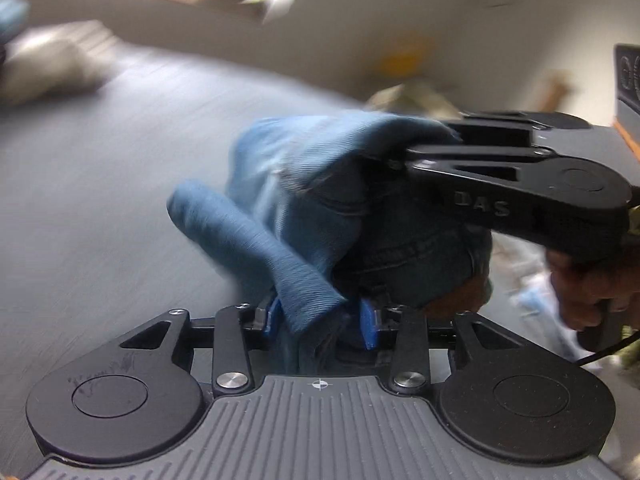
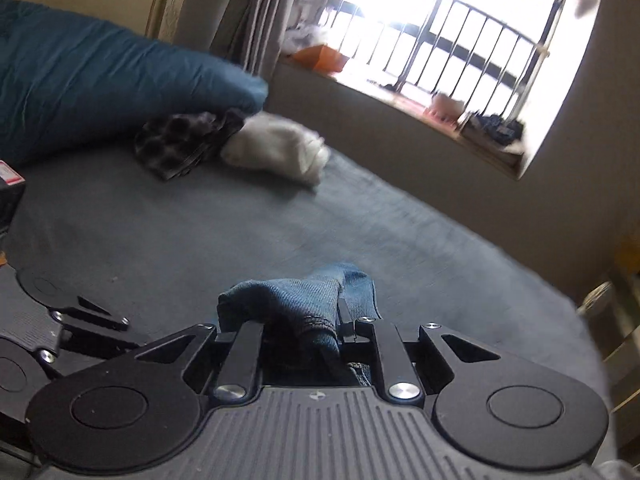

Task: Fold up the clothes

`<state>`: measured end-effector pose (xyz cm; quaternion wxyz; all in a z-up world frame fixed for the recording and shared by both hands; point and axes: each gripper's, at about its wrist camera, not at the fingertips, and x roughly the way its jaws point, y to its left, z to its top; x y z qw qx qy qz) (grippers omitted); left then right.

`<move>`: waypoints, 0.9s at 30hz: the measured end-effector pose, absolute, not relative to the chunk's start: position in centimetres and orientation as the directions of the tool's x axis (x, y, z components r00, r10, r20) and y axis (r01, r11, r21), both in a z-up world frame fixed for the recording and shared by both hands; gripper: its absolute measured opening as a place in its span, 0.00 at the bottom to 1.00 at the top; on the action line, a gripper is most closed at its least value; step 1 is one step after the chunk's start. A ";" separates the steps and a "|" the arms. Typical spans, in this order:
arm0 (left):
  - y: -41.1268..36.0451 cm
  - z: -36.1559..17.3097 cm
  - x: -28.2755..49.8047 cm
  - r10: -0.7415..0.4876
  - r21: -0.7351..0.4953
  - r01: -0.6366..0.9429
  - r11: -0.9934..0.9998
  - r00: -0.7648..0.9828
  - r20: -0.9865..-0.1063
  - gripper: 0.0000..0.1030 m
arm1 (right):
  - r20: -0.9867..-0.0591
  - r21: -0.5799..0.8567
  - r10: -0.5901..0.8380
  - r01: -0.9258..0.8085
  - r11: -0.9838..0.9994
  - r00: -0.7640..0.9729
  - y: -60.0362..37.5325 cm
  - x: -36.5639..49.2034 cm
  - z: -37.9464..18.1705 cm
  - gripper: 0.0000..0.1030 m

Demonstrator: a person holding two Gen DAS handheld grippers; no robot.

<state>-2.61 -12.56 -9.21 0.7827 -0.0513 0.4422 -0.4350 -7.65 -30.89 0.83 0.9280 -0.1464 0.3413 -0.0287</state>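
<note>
Jeans (image 1: 320, 208) hang bunched above the grey bed (image 1: 100, 200) in the left wrist view, denim pinched between the blue pads of the left tongs (image 1: 320, 320). The right tongs (image 1: 394, 160) come in from the right, closed on the same bundle's upper edge, with a hand (image 1: 592, 292) on their grip.

Seen from the right wrist, the right tongs (image 2: 304, 328) clamp a denim fold over the bed (image 2: 200, 232). Farther off lie a white garment (image 2: 276, 152), a dark checked garment (image 2: 188, 144) and a blue pillow (image 2: 100, 84).
</note>
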 end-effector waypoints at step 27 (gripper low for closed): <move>-10.1 -4.5 -3.9 -0.750 -0.277 0.753 0.597 0.402 -0.525 0.59 | -0.679 0.402 -0.047 0.425 0.811 0.733 -42.5 -16.5 -1.3 0.76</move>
